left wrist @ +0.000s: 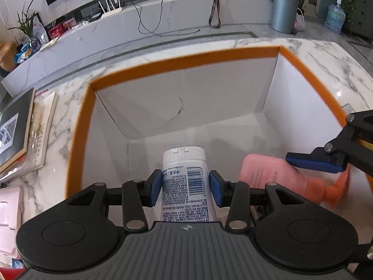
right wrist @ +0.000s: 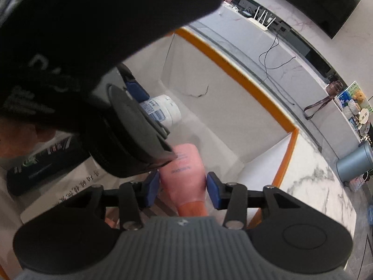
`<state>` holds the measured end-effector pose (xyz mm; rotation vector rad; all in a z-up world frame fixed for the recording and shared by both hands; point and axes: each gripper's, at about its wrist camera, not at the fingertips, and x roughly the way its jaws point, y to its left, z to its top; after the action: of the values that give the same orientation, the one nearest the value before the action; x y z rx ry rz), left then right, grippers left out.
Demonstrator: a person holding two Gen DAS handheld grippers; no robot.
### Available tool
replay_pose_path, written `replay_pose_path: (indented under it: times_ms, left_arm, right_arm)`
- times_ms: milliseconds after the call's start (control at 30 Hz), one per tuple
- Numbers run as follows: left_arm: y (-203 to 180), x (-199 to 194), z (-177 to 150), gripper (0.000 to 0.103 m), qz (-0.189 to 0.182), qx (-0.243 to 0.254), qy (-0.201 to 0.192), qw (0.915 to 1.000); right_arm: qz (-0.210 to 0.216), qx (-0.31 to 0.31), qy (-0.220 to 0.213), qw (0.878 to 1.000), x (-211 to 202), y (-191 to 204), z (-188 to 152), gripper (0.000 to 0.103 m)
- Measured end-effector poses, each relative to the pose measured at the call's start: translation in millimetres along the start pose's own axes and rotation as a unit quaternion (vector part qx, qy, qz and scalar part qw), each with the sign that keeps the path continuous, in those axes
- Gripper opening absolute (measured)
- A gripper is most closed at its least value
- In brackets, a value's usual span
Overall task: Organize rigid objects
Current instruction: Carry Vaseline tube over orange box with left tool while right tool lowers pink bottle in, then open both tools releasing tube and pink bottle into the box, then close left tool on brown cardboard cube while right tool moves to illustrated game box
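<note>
A white box with an orange rim [left wrist: 186,60] stands on the marble table. My left gripper [left wrist: 185,187] is inside it, its blue pads on both sides of a white tube [left wrist: 184,175] with a barcode. My right gripper [right wrist: 183,190] is shut on a pink bottle [right wrist: 184,175] with an orange cap end, also inside the box [right wrist: 233,60]. The pink bottle [left wrist: 268,172] shows at the right in the left wrist view under one blue finger [left wrist: 312,162] of the right gripper. The white tube [right wrist: 163,112] shows in the right wrist view beside the left gripper's body.
Books [left wrist: 21,128] lie on the marble table [left wrist: 326,60] left of the box. A pink item [left wrist: 9,210] sits at the near left. A grey bin [left wrist: 283,11] stands on the floor beyond. A dark package [right wrist: 42,163] lies left of the box.
</note>
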<state>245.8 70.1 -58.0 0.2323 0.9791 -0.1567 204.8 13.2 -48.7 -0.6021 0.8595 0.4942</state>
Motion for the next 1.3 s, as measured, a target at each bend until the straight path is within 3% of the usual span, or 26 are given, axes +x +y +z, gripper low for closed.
replay_pose_path:
  times_ms: [267,467,600,833,967,1033,1300]
  left_arm:
    - [-2,6,-1,0.050,0.003,0.000,0.017,0.9998]
    - [0,3,0,0.052,0.002,-0.013,0.030,0.9995]
    - [3,-10,-2,0.064,0.020,-0.018,0.011,0.9996]
    - [-2,-46,-4,0.066,0.035,-0.020,-0.031,0.9987]
    - [-17,-73,-6,0.066,0.029,0.002,-0.065,0.9975]
    - [-25,-87,-5,0.066,0.025,0.005,-0.086,0.9959]
    - [-71,-132,2,0.065,-0.021,0.049,-0.132,0.9898]
  right_arm:
    - [-0.016,-0.006,-0.009,1.000,-12,-4,-5,0.041]
    - [-0.018,0.018,-0.030,0.999,-33,-14,-10,0.050]
    - [-0.021,0.033,-0.049,0.998,-51,-17,-15,0.057]
    - [-0.019,0.093,-0.082,0.992,-87,-25,-30,0.060]
    - [-0.023,0.138,-0.094,0.986,-106,-40,-44,0.065]
    - [-0.023,0.162,-0.095,0.982,-114,-48,-53,0.075]
    - [-0.047,0.237,-0.087,0.966,-136,-78,-103,0.076]
